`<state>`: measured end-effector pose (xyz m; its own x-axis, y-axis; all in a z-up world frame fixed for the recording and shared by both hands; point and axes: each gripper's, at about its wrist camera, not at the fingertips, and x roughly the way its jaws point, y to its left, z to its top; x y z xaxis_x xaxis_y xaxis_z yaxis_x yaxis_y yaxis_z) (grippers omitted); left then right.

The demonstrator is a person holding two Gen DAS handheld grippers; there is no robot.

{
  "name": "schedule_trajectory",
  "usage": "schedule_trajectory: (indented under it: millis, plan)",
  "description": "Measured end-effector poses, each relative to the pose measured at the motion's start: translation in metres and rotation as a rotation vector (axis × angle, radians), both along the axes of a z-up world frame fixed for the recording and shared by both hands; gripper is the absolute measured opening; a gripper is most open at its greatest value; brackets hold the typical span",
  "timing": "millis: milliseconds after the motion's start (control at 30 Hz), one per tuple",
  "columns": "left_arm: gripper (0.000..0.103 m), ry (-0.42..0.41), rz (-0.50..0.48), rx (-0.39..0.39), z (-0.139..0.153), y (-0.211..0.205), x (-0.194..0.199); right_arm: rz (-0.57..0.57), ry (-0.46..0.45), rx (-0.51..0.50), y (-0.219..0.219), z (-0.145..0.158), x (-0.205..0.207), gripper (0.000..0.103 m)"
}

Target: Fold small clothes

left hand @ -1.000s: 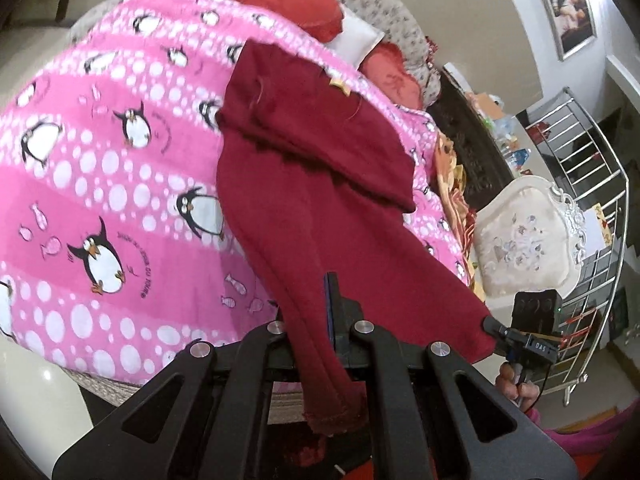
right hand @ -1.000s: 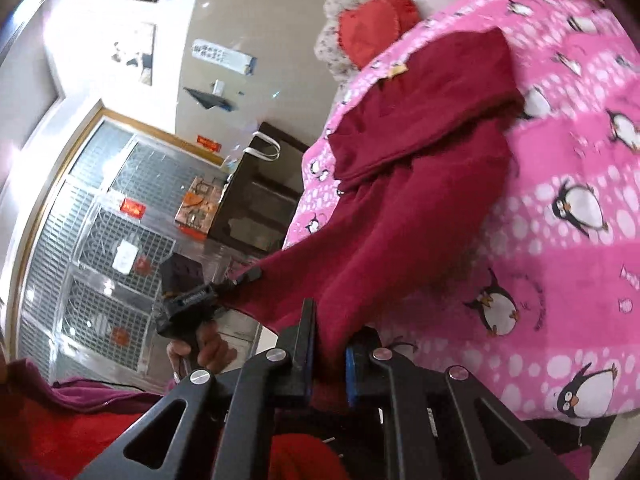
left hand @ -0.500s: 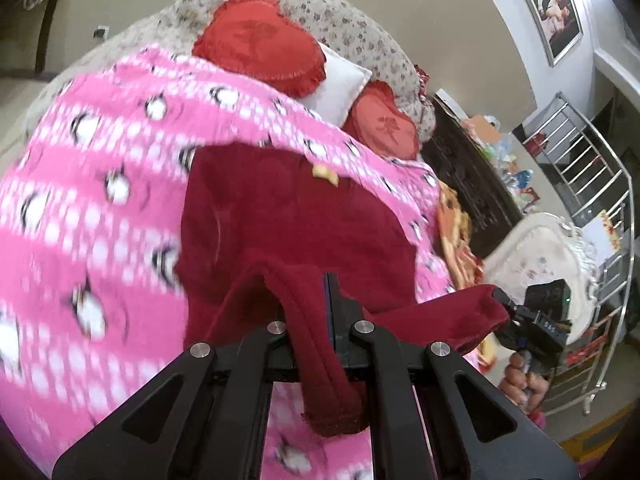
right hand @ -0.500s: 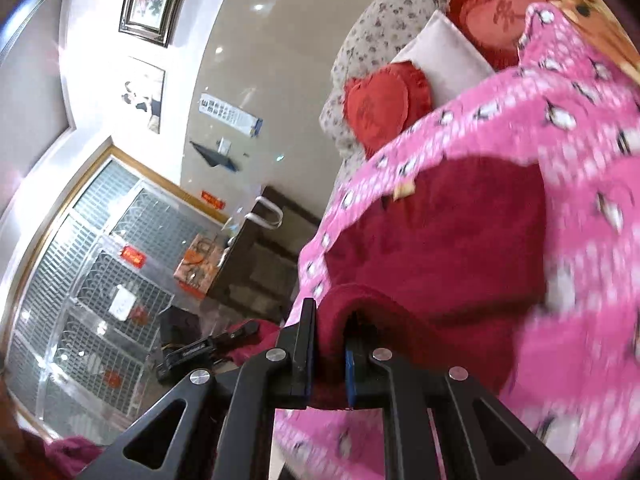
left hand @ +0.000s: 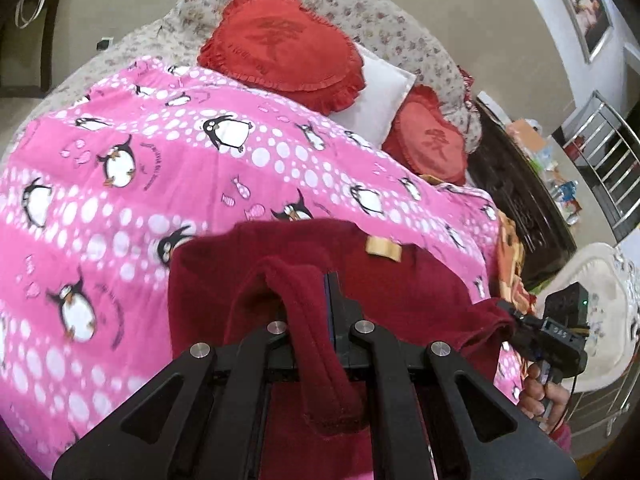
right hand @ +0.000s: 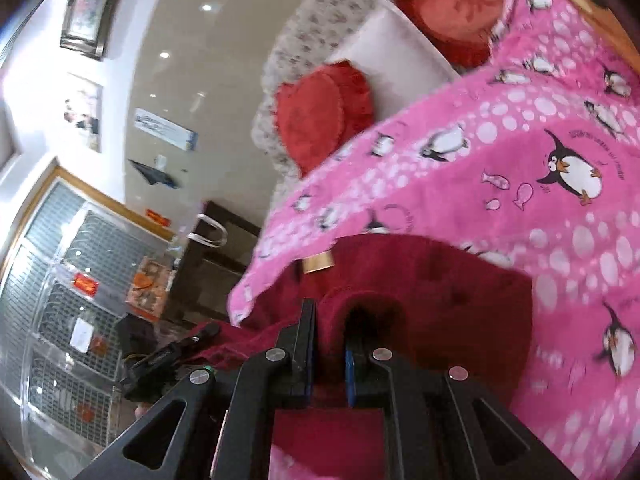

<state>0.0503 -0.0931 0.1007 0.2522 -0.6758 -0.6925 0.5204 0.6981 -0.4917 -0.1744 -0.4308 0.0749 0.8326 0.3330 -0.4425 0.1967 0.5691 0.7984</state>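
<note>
A dark red knitted garment (left hand: 240, 276) with a tan neck label (left hand: 383, 249) lies on a pink penguin blanket (left hand: 120, 184). My left gripper (left hand: 320, 300) is shut on one bottom corner of the garment, whose hem hangs down between the fingers. My right gripper (right hand: 330, 328) is shut on the other bottom corner (right hand: 340, 304). Both hold the lower edge raised over the garment's upper part (right hand: 460, 292). The right gripper also shows at the right of the left wrist view (left hand: 516, 324), with the person's hand.
Two red heart cushions (left hand: 284, 44) (left hand: 432, 140) and a white pillow (left hand: 380, 96) lie at the bed head. A dark side table (left hand: 520, 208), a white chair (left hand: 600, 304) and a metal rack (left hand: 608, 160) stand right of the bed.
Both grippers have carried the garment's lower edge up and forward over its upper part, towards the neck label. The garment now looks folded, about half as long.
</note>
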Motion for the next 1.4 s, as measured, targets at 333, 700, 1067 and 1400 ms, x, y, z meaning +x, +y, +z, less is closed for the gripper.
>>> schedule_trajectory:
  millis: [333,700,1067,1400]
  plan:
    - [0.050,0.042,0.019,0.010,-0.008,-0.004,0.026,0.026,0.045,0.083,-0.040,-0.011,0.028,0.044]
    - [0.075,-0.027,0.086,0.038,-0.002,-0.002,0.012,0.072,-0.051,-0.145,0.005,0.037,0.006,0.046]
    - [0.075,0.063,0.139,0.170,-0.070,-0.016,0.041,-0.051,0.111,-0.267,-0.016,-0.022,0.067,0.040]
    - [0.075,0.015,0.096,0.133,-0.037,0.038,-0.013,0.023,0.085,-0.249,0.024,0.019,-0.026,0.046]
